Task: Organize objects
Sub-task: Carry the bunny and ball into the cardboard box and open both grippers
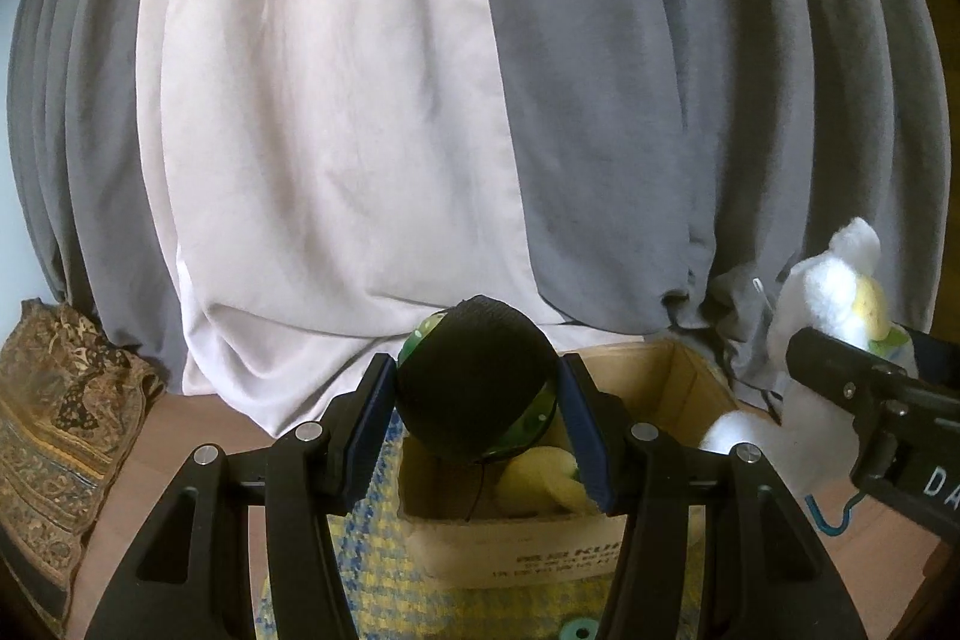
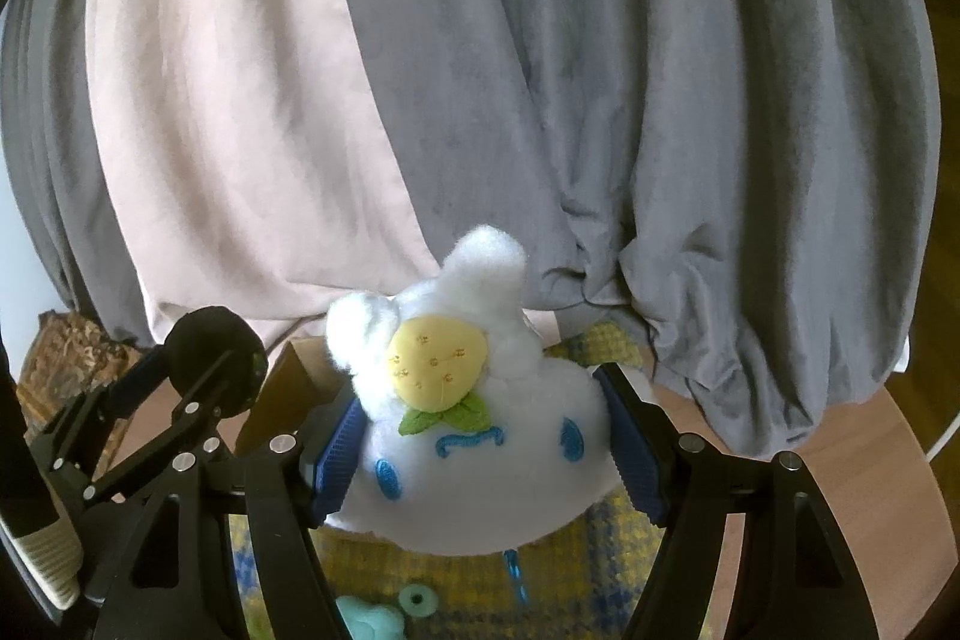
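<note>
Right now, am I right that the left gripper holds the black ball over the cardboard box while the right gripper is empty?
Not quite: the right gripper is shut on a white plush toy, as the right wrist view shows. The left gripper does hold the black ball over the cardboard box.

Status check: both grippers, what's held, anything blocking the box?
Left gripper shut on black round object, above cardboard box. Right gripper shut on white plush toy, beside box. Yellow item already inside; opening otherwise clear.
</note>
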The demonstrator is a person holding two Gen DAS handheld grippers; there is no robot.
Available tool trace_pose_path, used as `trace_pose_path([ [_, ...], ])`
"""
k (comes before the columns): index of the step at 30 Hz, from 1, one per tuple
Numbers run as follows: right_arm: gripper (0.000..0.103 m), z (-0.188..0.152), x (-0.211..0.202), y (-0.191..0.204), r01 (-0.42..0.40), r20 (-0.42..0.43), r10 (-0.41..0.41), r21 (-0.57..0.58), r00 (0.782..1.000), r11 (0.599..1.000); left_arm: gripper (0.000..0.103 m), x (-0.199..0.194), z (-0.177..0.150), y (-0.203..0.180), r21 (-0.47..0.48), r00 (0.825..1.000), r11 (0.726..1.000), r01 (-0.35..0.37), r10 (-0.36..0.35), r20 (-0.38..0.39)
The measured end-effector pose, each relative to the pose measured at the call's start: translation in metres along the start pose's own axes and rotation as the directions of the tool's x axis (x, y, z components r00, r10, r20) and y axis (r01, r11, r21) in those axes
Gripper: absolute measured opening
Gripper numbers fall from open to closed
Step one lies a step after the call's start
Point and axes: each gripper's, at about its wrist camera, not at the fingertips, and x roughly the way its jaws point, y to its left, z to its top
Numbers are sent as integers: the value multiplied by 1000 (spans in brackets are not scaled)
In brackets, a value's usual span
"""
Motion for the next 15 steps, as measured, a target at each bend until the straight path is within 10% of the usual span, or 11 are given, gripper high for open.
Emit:
trace_pose_path([
  [15,73,15,36,-2,-19,-53,20,22,998,1000,54,34,8,7,-22,999,1000,10,-11,-44],
])
